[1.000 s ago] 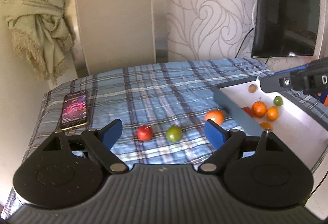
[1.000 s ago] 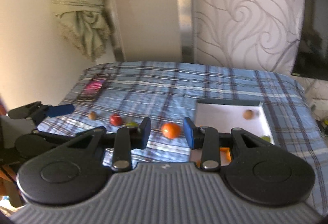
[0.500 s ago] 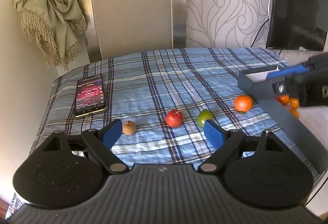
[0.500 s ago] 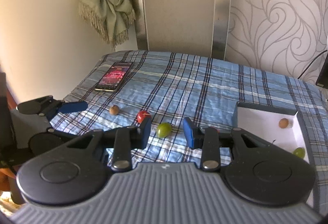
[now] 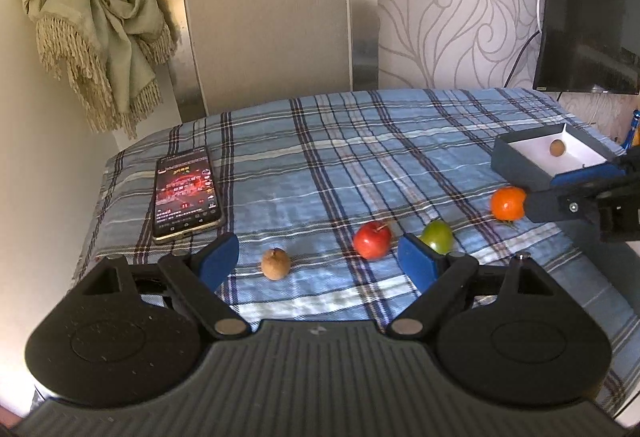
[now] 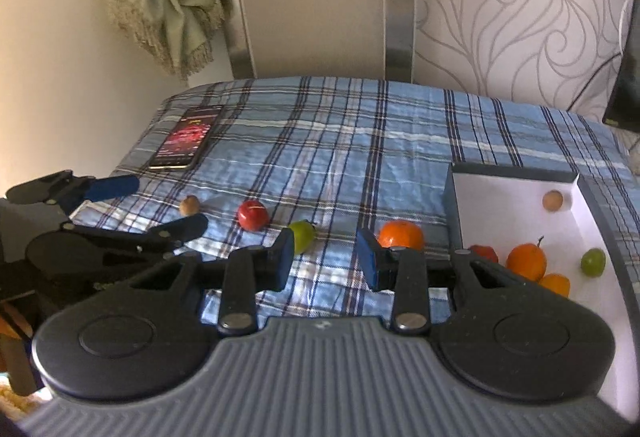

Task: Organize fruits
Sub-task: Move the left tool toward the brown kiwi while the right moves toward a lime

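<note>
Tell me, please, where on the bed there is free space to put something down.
Free: the wide plaid stretch behind the fruit row, between the phone and the box. Crowded: the near strip, where nut, red apple, green fruit and orange lie in line, and the box's near corner.

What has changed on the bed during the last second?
Both grippers swung leftward along the row of loose fruit; the left gripper now faces the brown fruit and red apple. Both stayed open, nothing was grasped. Fruits, phone and box stayed put.

Lit phone (image 5: pixel 185 197) on plaid cloth (image 5: pixel 360 141); fringed curtain (image 5: pixel 96 17); wall television (image 5: pixel 592 17).
</note>
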